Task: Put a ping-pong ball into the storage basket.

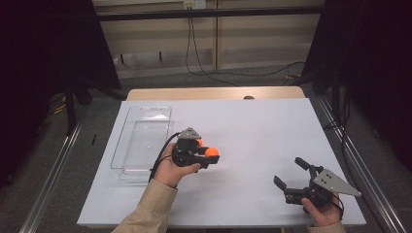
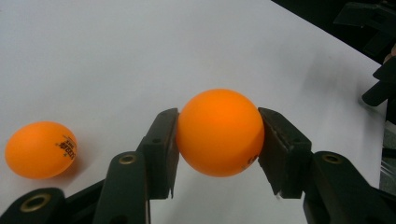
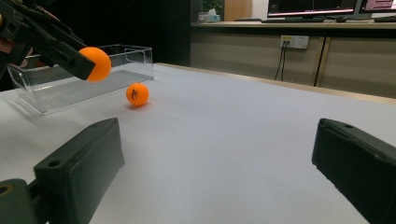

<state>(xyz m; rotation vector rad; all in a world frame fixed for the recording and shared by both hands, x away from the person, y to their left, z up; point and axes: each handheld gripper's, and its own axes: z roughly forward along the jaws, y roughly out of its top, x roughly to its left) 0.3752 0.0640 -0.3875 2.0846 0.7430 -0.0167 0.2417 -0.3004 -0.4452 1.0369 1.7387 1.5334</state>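
My left gripper [image 1: 210, 154] is shut on an orange ping-pong ball [image 1: 212, 152], held just above the white table sheet; its two black pads press the ball [image 2: 219, 132] from either side. A second orange ball [image 2: 41, 149] with black print lies on the sheet close by, partly hidden behind the gripper [image 1: 198, 142] in the high view. My right gripper [image 1: 287, 171] rests near the front right of the table, jaws wide open with nothing between them [image 3: 215, 154]. From there I see the held ball [image 3: 95, 63] and the loose ball [image 3: 137, 94].
A clear plastic tray [image 1: 141, 141] stands on the left of the white sheet [image 1: 252, 131], just behind my left hand, with nothing visible in it. The table's wooden far edge [image 1: 214, 92] borders the sheet. Metal rails run along both sides.
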